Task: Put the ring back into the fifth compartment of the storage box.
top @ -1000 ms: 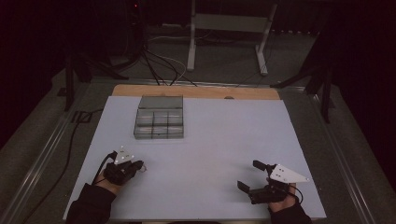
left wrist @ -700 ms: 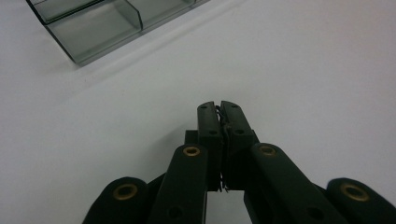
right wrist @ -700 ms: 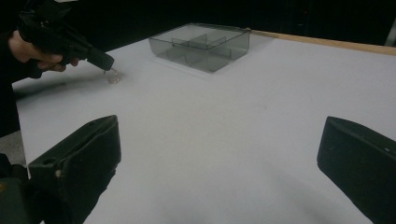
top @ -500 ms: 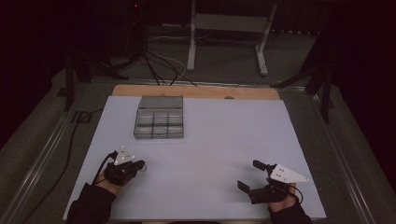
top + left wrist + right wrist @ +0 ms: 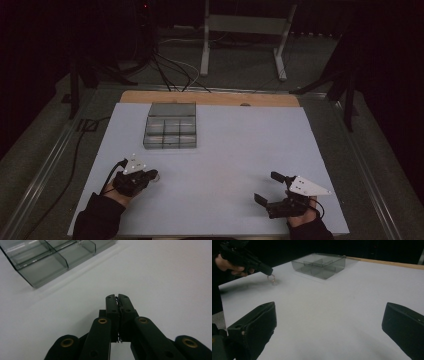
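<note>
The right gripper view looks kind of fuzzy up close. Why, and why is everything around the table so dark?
In the right gripper view, the right gripper's own black jaws sit too near the camera and blur, while the clear divided box farther off looks sharper. In the high view, light falls on the white table; the floor beyond stays dim. In the left gripper view, the box casts a soft shadow.

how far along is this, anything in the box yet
Early. The box compartments that show look empty. In hand: the left gripper is shut on a small ring, just off the table near the box. The right gripper waits open. Left: getting the ring into the box.
</note>
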The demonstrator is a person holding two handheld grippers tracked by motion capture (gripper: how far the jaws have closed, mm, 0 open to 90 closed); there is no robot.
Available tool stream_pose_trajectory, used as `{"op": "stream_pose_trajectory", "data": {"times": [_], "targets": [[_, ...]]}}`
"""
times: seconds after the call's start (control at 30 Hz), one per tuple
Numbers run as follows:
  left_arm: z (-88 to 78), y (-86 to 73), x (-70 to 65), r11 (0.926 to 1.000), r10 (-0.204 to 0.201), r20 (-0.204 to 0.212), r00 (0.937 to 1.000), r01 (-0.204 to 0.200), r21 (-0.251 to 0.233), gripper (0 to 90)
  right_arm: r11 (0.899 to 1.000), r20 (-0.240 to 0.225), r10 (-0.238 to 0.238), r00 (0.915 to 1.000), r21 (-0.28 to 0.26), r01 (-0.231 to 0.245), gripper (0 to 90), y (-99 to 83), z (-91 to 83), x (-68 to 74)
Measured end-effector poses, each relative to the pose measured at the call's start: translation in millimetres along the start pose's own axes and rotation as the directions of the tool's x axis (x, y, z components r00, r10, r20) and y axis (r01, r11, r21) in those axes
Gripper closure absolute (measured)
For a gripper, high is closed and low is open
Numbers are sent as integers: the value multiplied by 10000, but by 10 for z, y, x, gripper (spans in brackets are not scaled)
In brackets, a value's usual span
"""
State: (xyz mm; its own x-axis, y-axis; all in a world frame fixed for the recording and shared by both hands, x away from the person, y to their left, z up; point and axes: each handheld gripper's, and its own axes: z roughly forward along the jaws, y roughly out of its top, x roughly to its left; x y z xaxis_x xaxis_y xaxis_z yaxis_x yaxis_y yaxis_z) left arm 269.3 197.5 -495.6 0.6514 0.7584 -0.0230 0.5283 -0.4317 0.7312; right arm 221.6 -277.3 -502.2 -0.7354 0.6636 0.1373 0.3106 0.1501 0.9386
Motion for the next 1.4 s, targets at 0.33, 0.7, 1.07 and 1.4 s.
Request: {"op": "stream_pose_trajectory", "data": {"times": [0.33, 0.7, 1.07, 1.4], "targets": [[12, 192, -2, 9992, 132, 326, 9994, -119, -388, 899, 10000, -8, -41, 10000, 3, 41, 0, 3, -5, 2], [26, 355, 6, 9978, 270, 365, 9990, -247, -622, 899, 10000, -15, -45, 10000, 27, 45, 0, 1, -4, 3], [32, 512, 64, 9964, 457, 231, 9987, -439, -731, 899, 10000, -42, -26, 10000, 37, 26, 0, 1, -1, 5], [45, 613, 134, 9947, 254, 220, 9994, -231, -1002, 899, 10000, -45, -24, 10000, 40, 24, 0, 0, -1, 6]]}}
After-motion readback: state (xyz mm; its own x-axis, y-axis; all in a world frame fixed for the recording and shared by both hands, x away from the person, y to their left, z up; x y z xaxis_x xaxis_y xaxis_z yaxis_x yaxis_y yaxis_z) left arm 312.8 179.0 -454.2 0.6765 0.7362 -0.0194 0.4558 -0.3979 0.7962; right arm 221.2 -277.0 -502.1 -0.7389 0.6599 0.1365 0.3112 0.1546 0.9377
